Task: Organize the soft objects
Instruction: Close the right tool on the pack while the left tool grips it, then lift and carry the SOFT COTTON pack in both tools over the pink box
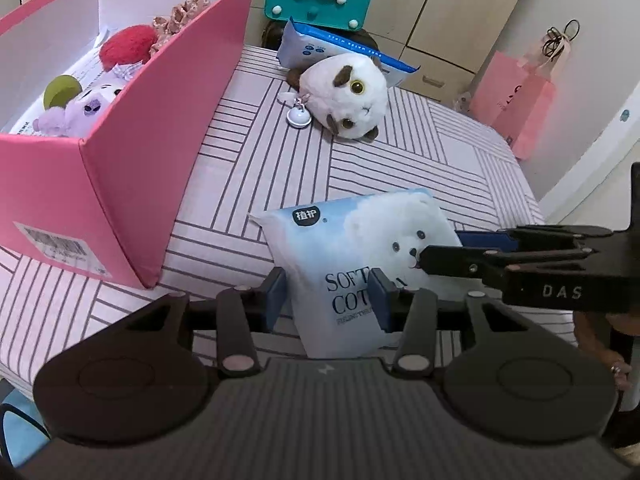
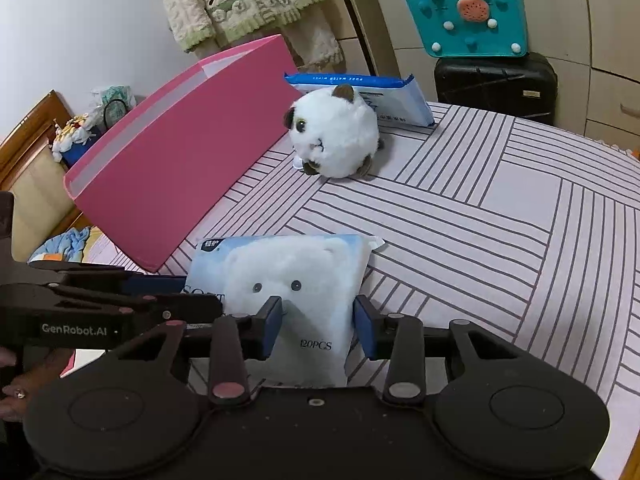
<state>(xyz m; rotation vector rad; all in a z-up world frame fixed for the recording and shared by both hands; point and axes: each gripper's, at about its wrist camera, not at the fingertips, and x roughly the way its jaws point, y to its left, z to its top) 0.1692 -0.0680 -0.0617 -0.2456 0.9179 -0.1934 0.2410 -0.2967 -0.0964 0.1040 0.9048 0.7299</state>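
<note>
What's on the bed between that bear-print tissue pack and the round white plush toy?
Nothing: only bare striped bedsheet separates the tissue pack from the plush toy. Both wrist views show it.

Soft, even indoor light, faint shadows under the plush cat, sharp focus around it, strong fisheye bending and dark corners.

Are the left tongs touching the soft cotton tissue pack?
Touching. In the left wrist view, both blue pads of the left tongs press the sides of the soft cotton tissue pack, which bulges between them.
</note>
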